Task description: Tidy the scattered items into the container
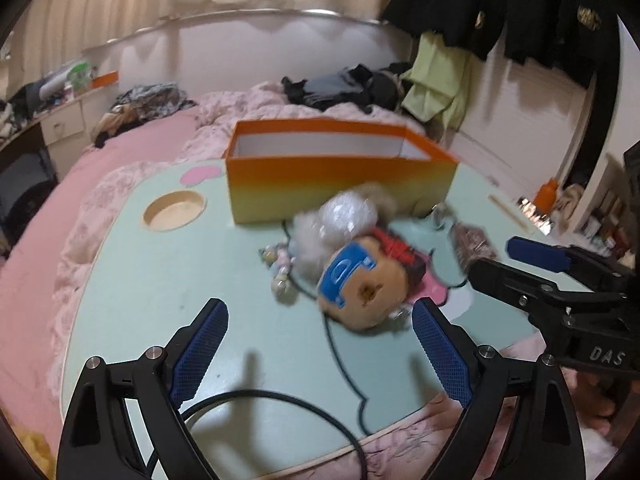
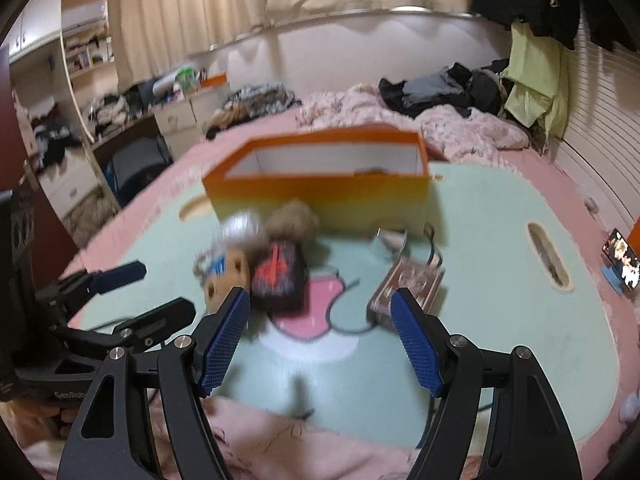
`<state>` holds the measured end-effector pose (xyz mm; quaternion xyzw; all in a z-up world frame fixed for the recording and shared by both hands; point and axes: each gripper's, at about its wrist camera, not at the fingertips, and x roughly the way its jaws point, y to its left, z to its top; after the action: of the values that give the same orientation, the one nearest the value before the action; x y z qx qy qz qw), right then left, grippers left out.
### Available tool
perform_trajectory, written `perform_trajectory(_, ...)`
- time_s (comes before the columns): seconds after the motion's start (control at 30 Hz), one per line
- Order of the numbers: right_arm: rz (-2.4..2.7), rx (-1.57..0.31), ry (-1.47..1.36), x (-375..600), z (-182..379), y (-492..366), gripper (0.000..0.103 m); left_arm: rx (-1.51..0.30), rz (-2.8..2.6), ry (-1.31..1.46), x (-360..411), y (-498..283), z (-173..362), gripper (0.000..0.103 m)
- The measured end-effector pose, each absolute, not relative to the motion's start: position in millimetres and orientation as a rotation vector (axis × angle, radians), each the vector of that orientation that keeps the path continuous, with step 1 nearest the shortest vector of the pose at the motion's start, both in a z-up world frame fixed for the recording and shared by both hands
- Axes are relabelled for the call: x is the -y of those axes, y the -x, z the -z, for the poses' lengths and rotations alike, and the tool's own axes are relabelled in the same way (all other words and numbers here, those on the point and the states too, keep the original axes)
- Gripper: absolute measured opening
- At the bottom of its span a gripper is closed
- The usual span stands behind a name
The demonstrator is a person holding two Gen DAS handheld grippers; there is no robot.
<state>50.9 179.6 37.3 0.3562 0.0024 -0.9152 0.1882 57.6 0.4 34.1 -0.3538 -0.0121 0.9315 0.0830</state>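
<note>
An orange box (image 1: 340, 176) sits on the green table (image 1: 160, 280), in the upper middle of the left view. Its top is open. Just in front of the box lies a blurry pile of toys: a tan stuffed doll (image 1: 360, 284), a white fluffy ball (image 1: 348, 216) and some small beads (image 1: 278, 264). A shiny packet (image 2: 408, 284) lies to the right of the pile in the right view. The left gripper (image 1: 320, 356) is spread wide and holds nothing. The right gripper (image 2: 318, 340) is spread wide too, with nothing in it.
</note>
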Motion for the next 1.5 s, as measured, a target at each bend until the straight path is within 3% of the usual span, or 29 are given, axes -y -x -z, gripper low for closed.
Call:
perform_trajectory(0.2, 2.568, -0.004, -1.129, -183, -18, -43, 0.073, 0.121, -2.747, 1.194, 8, -50, -14, 0.093)
perform_trajectory(0.3, 2.545, 0.027, -1.243, -187, -4, -33, 0.074, 0.056, -2.773, 1.243, 4, -47, -6, 0.098)
perform_trajectory(0.4, 2.607, 0.0, -1.253, -191, -3, -34, 0.08, -0.027, -2.796, 1.284, -2, -43, 0, 0.103)
perform_trajectory(0.57, 2.669, -0.148, -1.292, -183, 1, -35, 0.085, -0.024, -2.801, 1.284, 0, -41, 2, 0.103)
perform_trajectory(0.97, 2.66, -0.149, -1.295, -181, -1, -36, 0.088, -0.025, -2.8, 1.279, 0, -43, 1, 0.103)
perform_trajectory(1.17, 2.655, -0.151, -1.305, -179, 0, -36, 0.095, -0.025, -2.8, 1.28, 0, -43, 1, 0.103)
perform_trajectory(1.5, 2.654, -0.15, -1.305, -180, 0, -36, 0.095, -0.025, -2.8, 1.279, 0, -43, 1, 0.103)
